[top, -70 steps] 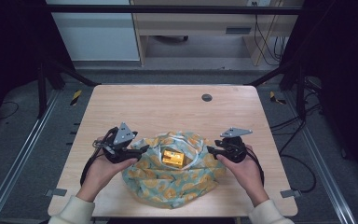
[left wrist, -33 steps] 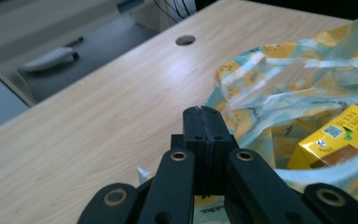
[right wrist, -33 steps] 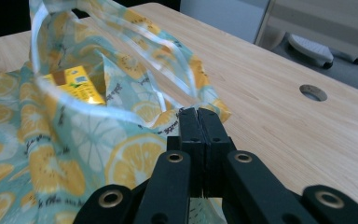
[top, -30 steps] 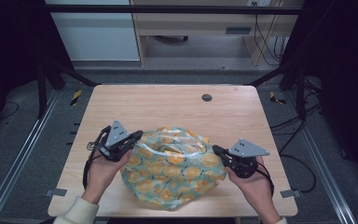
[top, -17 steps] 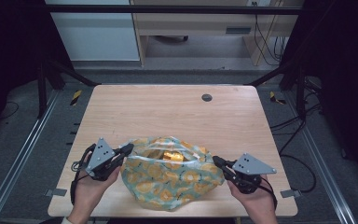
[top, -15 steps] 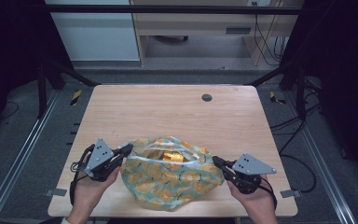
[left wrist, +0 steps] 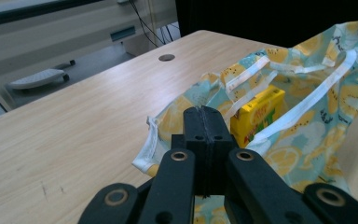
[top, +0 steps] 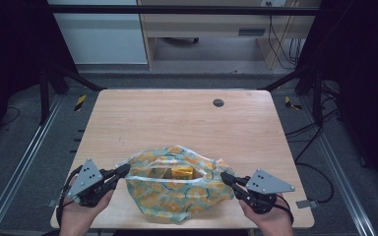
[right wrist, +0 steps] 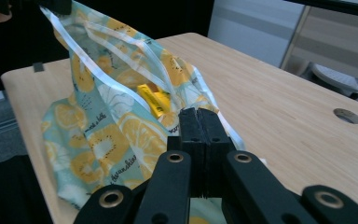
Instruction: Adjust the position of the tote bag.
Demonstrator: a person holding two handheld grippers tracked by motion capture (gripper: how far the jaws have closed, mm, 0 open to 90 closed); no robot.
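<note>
I see a lemon-print bag (top: 177, 189) stretched between my two sets of jaws, a yellow carton (top: 182, 172) inside. My left gripper (top: 120, 171) and right gripper (top: 225, 178) each pinch its rim, above the table (top: 177, 118).

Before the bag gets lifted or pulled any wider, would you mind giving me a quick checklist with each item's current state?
1. Left gripper shut on the bag edge: ok.
2. Right gripper shut on the opposite edge: ok.
3. Bag mouth open: ok.
4. Yellow box inside the bag: ok.
5. Handle straps free of the jaws: cannot tell.
6. Table beyond the bag free: ok, just a grommet hole.
</note>
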